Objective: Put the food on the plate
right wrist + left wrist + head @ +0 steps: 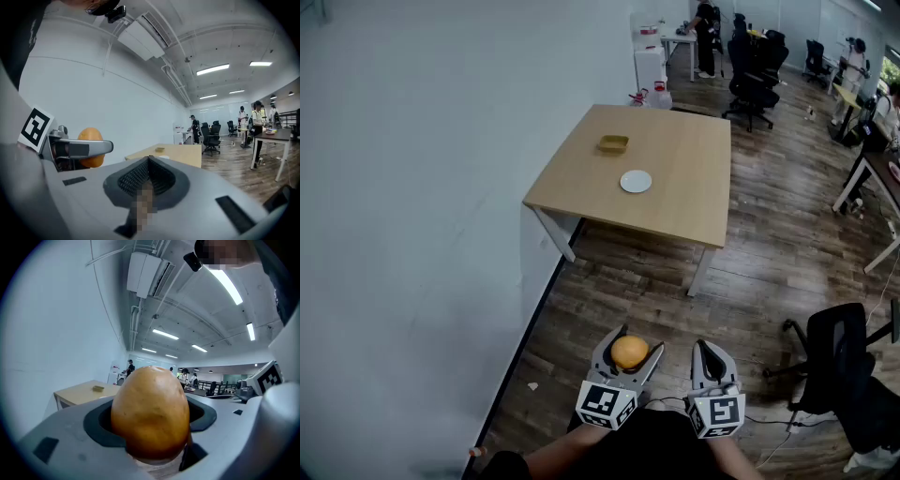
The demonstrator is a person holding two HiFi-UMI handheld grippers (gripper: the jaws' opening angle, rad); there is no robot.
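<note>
An orange, egg-shaped piece of food (629, 352) sits between the jaws of my left gripper (628, 349), which is shut on it; up close the food (151, 411) fills the left gripper view. From the right gripper view the same food (91, 149) shows at the left, held in the left gripper. My right gripper (709, 359) is beside it, jaws shut with nothing between them. Both are held near my body, well short of the wooden table (675, 202). On that table lie a small white plate (636, 181) and a yellow tray (613, 143).
A white wall (412, 187) runs along the left. A black office chair (844, 366) stands at the lower right. More desks, chairs and people are at the far end of the room (750, 56). Wooden floor lies between me and the table.
</note>
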